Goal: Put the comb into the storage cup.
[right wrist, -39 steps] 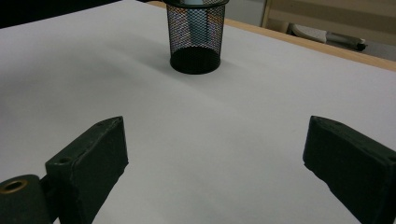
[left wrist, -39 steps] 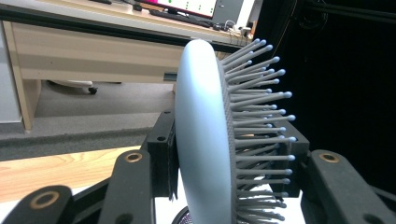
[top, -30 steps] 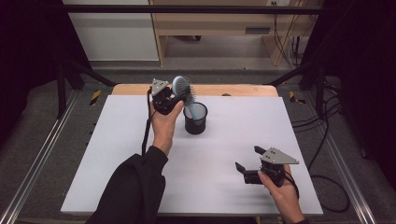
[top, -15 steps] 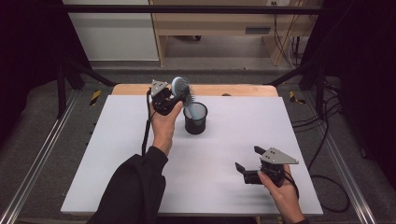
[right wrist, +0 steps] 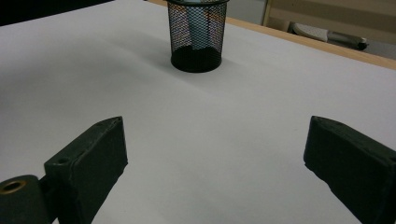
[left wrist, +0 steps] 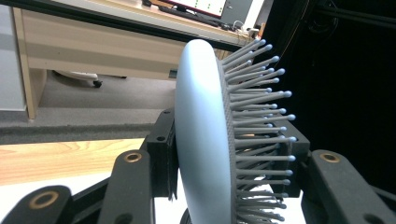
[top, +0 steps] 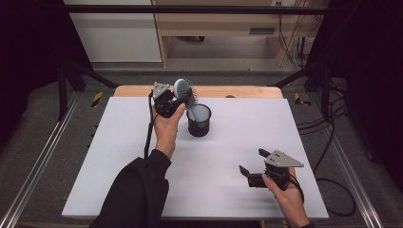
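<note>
Left gripper (top: 175, 100) clamps the light-blue hairbrush (top: 183, 91) by its head; the handle runs toward five o'clock into the mesh cup (top: 199, 121); right gripper (top: 252, 163) gapes wide, idle

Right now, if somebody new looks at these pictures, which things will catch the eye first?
First the pale blue hairbrush, clamped by its head in the left gripper, its handle down in the black mesh cup near the white table's far edge. Then the right gripper, jaws wide apart and holding nothing, low over the table's near right corner.
</note>
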`<move>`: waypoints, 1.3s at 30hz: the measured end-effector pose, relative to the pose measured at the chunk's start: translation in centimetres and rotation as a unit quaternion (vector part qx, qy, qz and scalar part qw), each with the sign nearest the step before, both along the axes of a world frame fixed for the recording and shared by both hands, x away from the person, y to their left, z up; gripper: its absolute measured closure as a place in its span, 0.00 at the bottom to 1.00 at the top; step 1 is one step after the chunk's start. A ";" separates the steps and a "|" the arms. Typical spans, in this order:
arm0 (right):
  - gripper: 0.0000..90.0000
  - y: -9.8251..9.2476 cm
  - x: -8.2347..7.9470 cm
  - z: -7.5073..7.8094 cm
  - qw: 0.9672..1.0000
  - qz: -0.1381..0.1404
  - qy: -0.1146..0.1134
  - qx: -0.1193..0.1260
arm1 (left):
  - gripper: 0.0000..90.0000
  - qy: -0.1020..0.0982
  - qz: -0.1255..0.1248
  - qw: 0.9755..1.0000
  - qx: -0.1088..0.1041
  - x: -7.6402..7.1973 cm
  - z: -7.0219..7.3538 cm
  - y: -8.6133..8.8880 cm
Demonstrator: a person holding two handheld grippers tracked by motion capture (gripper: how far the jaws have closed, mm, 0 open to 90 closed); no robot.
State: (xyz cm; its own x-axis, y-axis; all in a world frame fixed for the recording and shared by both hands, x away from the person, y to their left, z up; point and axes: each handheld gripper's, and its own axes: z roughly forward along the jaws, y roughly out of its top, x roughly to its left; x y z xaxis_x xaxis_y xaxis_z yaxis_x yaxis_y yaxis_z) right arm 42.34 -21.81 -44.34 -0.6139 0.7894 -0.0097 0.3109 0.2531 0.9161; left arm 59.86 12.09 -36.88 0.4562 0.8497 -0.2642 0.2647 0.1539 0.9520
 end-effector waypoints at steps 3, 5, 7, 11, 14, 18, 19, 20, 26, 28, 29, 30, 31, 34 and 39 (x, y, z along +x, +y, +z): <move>0.07 0.0 0.0 0.0 1.000 -0.001 0.000 0.000 | 0.58 0.002 0.001 1.000 -0.004 0.0 -0.1 0.0; 0.07 0.0 0.0 0.0 1.000 0.000 -0.001 0.000 | 0.58 0.003 0.001 1.000 -0.006 0.1 -0.2 0.0; 0.07 0.0 0.0 0.0 1.000 0.000 0.000 0.000 | 0.58 0.003 0.001 1.000 -0.007 0.1 -0.2 0.0; 0.07 0.0 0.0 0.0 1.000 -0.001 0.000 0.000 | 0.58 0.000 0.003 1.000 -0.011 0.0 -0.3 0.1; 0.07 0.0 0.0 0.0 1.000 -0.001 0.000 0.000 | 0.58 -0.001 0.001 1.000 -0.016 0.0 -0.4 0.1; 0.07 0.0 0.0 0.0 1.000 -0.001 0.000 -0.001 | 0.58 0.001 0.001 1.000 -0.022 0.0 -0.6 0.1; 0.07 0.0 0.0 0.0 1.000 -0.001 0.000 -0.001 | 0.58 0.002 0.002 1.000 -0.024 0.1 -0.6 0.1; 0.07 0.0 0.0 0.0 1.000 -0.001 0.000 -0.001 | 0.58 0.002 0.001 1.000 -0.025 0.1 -0.6 0.1; 0.07 0.0 0.0 0.0 1.000 -0.001 0.001 -0.001 | 0.58 0.005 0.000 1.000 -0.024 0.1 -0.9 0.0; 0.07 0.0 0.0 0.0 1.000 -0.001 0.001 0.000 | 0.58 0.006 0.000 1.000 -0.024 0.1 -1.1 0.0; 0.07 0.0 0.0 0.0 1.000 -0.001 0.001 0.000 | 0.58 0.007 0.000 1.000 -0.025 0.1 -1.1 0.0; 0.07 0.0 0.0 0.0 1.000 -0.001 0.001 0.000 | 0.58 0.007 -0.001 1.000 -0.026 0.1 -1.2 0.0; 0.07 0.0 0.0 0.0 1.000 -0.001 0.001 0.000 | 0.58 0.008 -0.001 1.000 -0.026 0.1 -1.3 0.0; 0.07 0.0 0.0 0.0 1.000 -0.001 0.001 0.000 | 0.58 0.011 -0.001 0.999 -0.030 0.1 -1.5 0.0; 0.07 0.0 0.0 0.0 1.000 -0.001 0.001 0.000 | 0.58 0.012 -0.001 0.999 -0.034 0.2 -1.7 0.0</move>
